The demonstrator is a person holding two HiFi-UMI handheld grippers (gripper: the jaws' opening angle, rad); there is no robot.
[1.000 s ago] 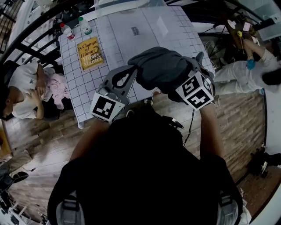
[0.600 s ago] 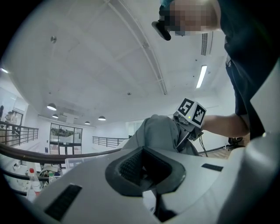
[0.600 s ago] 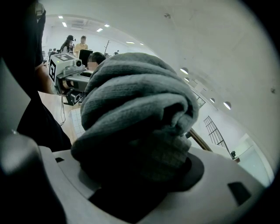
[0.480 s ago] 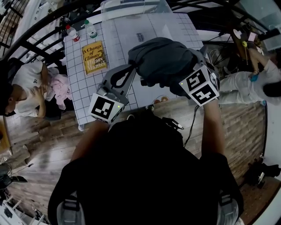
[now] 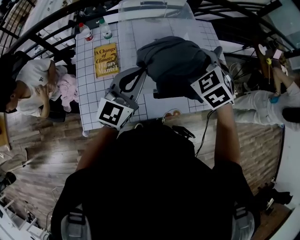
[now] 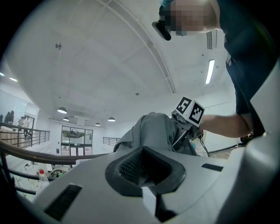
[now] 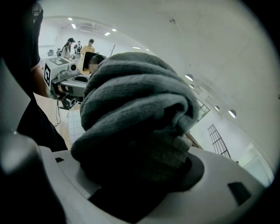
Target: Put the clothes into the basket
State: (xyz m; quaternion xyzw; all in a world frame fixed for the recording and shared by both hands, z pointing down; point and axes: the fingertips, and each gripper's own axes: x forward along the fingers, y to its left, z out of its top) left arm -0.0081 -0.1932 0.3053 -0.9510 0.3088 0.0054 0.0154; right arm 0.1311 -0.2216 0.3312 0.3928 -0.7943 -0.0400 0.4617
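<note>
A bundled grey garment [image 5: 171, 63] hangs in the air above the near end of the white gridded table [image 5: 89, 93]. My right gripper [image 5: 202, 75] comes in from the right, shut on a thick wad of the garment [image 7: 135, 100] that fills its jaws [image 7: 144, 175]. My left gripper [image 5: 136, 75] reaches the garment's left edge, its jaws closed together [image 6: 144, 168], with the cloth [image 6: 151, 131] rising just past their tips. A clear plastic basket [image 5: 152, 5] stands at the table's far end. The fingertips of both grippers are hidden by cloth.
A yellow book [image 5: 106, 59] and two bottles [image 5: 85, 32] [image 5: 106, 29] lie on the table's far left. A seated person [image 5: 28, 84] with pink cloth [image 5: 68, 89] is left of the table. Another person [image 5: 267, 101] is on the floor at right.
Both grippers and the garment have moved a little toward the table's far end; the basket and table have slid lower in the head view. The grips look unchanged.
</note>
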